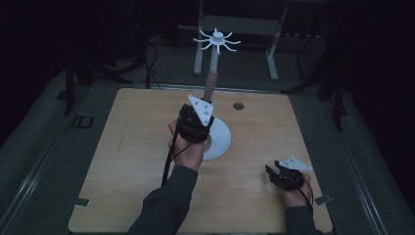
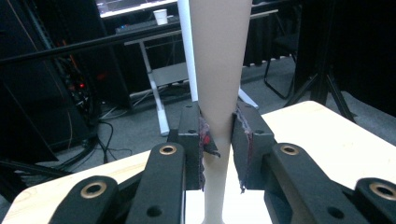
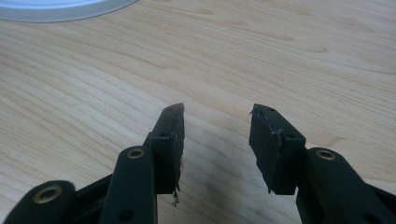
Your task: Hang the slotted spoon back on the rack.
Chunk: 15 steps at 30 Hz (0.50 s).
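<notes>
Stand: the tall white hook-crowned stand with a tan tapered wooden stem (image 1: 211,81) rises from its round white base (image 1: 220,142) mid-counter.
Left gripper (image 2: 219,135): clenched on the stem.
Right gripper (image 3: 215,128): released, resting empty at the near right of the pale wooden counter (image 1: 127,147).
Progress: stem grasped; any lift or shift judged left to do.

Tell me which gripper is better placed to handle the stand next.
Left. The left gripper is closed on the stand's post above its white base. The right gripper sits open over bare table, apart from it.
</notes>
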Motion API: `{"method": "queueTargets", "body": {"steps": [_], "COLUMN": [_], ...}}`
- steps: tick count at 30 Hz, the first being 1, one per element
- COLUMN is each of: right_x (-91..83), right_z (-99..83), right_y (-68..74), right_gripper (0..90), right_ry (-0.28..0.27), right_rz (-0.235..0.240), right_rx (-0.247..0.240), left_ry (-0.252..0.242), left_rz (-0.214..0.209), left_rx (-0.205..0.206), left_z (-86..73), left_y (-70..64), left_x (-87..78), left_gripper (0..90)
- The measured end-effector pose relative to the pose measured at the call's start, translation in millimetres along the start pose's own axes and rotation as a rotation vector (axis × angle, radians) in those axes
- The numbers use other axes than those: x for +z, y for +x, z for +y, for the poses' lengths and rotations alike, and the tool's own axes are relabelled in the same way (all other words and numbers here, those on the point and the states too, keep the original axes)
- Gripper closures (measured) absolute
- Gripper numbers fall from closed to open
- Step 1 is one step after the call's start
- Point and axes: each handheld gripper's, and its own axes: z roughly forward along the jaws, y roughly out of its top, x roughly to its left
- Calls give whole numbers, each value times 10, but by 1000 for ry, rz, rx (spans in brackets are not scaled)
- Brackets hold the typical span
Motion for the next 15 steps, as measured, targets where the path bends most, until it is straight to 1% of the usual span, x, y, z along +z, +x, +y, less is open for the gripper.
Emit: {"method": "queueTargets", "body": {"steps": [15], "right_x": [3], "right_z": [0], "right_y": [2], "right_gripper": [549], "right_ry": [1], "right_rz": [1], "right_rx": [-2], "left_ry": [-8], "left_rz": [9], "left_rx": [-8], "left_z": [61], "left_y": [2], "left_x": [9], "left_gripper": [749]}}
